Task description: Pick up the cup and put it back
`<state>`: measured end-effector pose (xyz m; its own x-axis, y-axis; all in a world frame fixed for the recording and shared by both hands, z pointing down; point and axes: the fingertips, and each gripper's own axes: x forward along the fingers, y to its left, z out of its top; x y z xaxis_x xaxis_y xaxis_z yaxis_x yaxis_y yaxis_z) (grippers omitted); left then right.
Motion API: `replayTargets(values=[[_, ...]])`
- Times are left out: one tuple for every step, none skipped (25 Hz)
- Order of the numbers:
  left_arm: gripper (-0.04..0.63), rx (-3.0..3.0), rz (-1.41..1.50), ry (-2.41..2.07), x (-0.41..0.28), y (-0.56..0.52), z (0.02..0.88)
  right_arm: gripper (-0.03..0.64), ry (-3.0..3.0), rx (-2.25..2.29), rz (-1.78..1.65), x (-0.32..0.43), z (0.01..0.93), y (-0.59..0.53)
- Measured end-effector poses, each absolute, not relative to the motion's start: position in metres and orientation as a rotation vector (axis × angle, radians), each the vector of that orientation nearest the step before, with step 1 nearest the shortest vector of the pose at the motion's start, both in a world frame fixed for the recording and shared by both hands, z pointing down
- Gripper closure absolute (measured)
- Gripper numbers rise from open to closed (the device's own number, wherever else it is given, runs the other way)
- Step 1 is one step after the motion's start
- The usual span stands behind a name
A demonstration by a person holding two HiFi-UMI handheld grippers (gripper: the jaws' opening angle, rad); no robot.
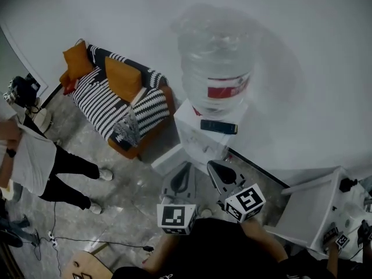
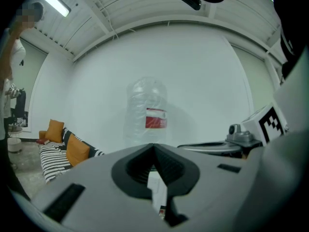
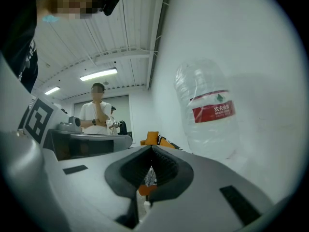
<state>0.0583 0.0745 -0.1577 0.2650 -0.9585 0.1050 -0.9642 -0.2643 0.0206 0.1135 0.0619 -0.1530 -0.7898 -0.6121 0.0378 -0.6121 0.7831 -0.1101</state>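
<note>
No cup shows in any view. In the head view my left gripper and my right gripper hang side by side over the floor, just in front of a white water dispenser. A big clear bottle with a red label stands on top of it. In the left gripper view the left gripper has its jaws together with nothing between them and points at the bottle. The right gripper is also shut and empty, with the bottle to its right.
A striped sofa with orange cushions stands against the wall at the left. A person in a white shirt stands at the far left. White furniture sits at the lower right. A cable runs across the grey floor.
</note>
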Motion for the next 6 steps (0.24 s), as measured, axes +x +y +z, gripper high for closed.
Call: replayTargets(values=[[0.583, 2.429, 0.105, -1.855, 0.0578, 0.0744, -0.1568, 0.606, -2.964, 1.017, 0.18, 0.1134, -0.1524, 0.0616], [0.583, 2.428, 0.102, -1.855, 0.058, 0.0741, -0.1563, 0.606, -2.959, 1.016, 0.177, 0.1139, -0.1514, 0.061], [0.583, 2.428, 0.099, -1.853, 0.0585, 0.074, -0.156, 0.606, -2.955, 1.017, 0.176, 0.1146, -0.1504, 0.0602], [0.583, 2.429, 0.098, -1.852, 0.0588, 0.074, -0.1558, 0.607, -2.952, 1.02, 0.175, 0.115, -0.1497, 0.0595], [0.583, 2.431, 0.098, -1.85, 0.0588, 0.074, -0.1557, 0.606, -2.95, 1.023, 0.174, 0.1152, -0.1494, 0.0588], [0.583, 2.432, 0.098, -1.849, 0.0587, 0.074, -0.1556, 0.606, -2.947, 1.026, 0.174, 0.1153, -0.1491, 0.0581]])
